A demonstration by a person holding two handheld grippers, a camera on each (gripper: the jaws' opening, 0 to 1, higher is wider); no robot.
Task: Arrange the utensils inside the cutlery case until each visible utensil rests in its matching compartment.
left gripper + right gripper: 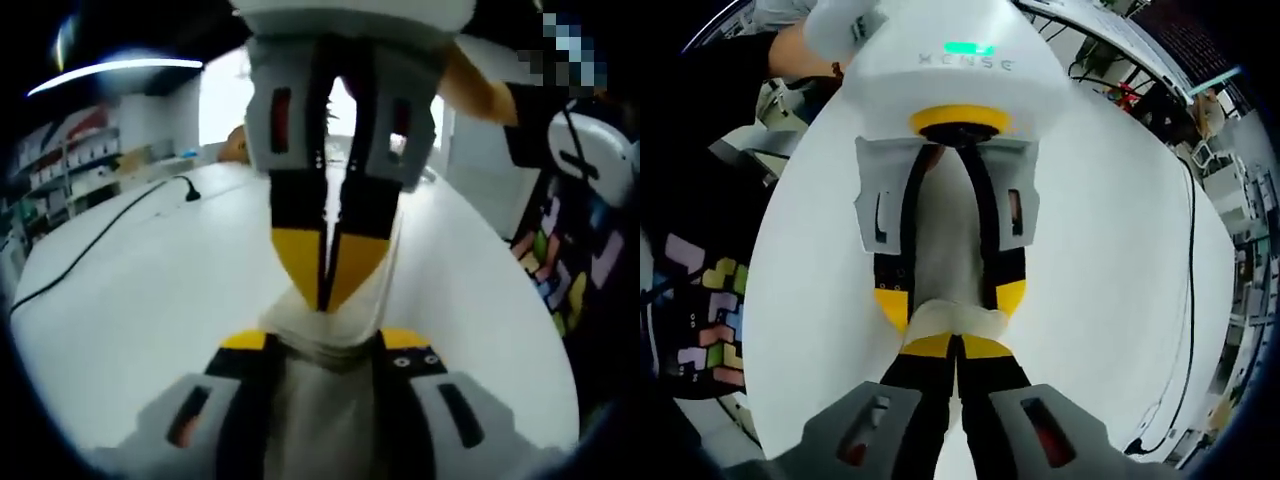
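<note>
Grippers meet over the white worktop (120,300), w/ a pale cutlery case (330,400) pinched between them. Left hand-held gripper (325,345) has its jaws spread around the case's end, touching both sides. Right hand-held gripper (956,345) is closed on the case's (952,318) opposite edge; its yellow tips (328,262) nearly touch. We can't see any utensils. Black cable (100,235) lies toward the worktop's far left edge.

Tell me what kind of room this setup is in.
Probably a lab or workshop rather than a home: a big white table with a black cable running across it, shelving racks stacked with boxes along the wall, and coloured foam floor tiles beside the table.
</note>
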